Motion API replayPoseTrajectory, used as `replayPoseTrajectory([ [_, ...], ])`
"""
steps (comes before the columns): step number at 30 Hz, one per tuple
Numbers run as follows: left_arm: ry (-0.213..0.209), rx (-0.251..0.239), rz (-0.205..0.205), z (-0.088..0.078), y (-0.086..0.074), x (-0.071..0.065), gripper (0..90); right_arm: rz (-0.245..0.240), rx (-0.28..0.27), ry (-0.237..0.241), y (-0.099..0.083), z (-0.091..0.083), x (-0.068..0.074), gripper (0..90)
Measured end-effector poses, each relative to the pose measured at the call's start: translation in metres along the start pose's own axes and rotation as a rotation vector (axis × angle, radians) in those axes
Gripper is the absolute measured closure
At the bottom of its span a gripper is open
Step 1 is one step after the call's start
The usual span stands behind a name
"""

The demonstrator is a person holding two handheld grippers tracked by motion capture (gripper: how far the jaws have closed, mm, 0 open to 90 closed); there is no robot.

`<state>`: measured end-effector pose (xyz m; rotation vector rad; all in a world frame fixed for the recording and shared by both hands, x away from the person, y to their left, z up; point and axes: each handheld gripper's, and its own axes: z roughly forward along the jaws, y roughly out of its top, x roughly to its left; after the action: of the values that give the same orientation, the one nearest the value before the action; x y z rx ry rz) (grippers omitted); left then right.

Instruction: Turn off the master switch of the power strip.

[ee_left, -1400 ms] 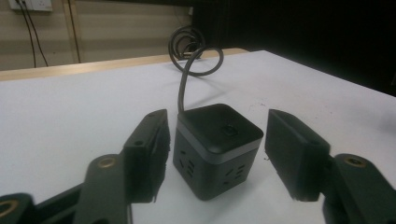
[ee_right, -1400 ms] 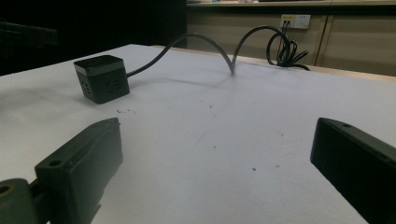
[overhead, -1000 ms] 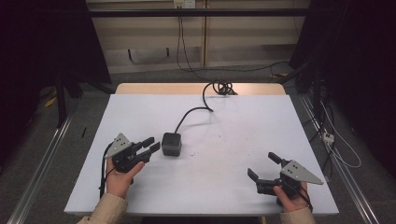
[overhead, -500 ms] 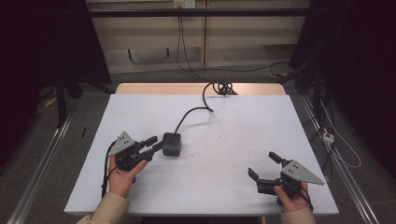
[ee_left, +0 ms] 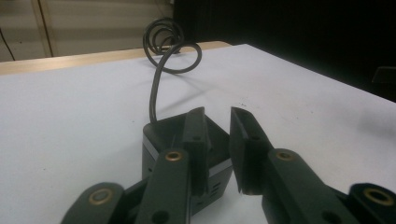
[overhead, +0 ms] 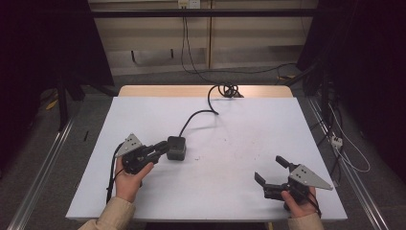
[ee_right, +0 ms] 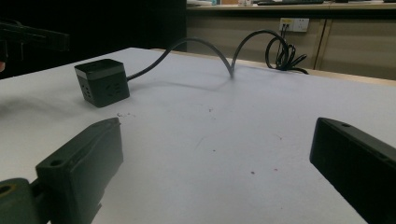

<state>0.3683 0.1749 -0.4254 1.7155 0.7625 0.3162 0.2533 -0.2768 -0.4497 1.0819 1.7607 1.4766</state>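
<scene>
High view, lower left: the left claw (overhead: 162, 149) has just been closing beside the black power cube (overhead: 176, 147), nothing clamped yet, lifting ahead; right claw (overhead: 271, 171) gapes wide.

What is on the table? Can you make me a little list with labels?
table: white top
main thing: black cube power block, left of the middle
cable: black, runs from the block to a coil at the far edge
left gripper: at the block, jaws have just been closing, narrow gap between them, above the block's top; no grip to be seen
right gripper: jaws wide open, nothing between them, near the front right
</scene>
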Motion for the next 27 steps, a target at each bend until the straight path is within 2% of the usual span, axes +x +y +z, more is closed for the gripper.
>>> replayPoseTrajectory([
  [20,-0.006,0.034,0.013,0.01,0.005,-0.001,84.8,-0.001,0.001,0.002,0.0,0.0,0.0,2.0],
  [27,-0.006,0.04,0.003,0.013,0.005,0.001,87.7,-0.002,-0.001,0.002,0.0,0.0,0.0,2.0],
])
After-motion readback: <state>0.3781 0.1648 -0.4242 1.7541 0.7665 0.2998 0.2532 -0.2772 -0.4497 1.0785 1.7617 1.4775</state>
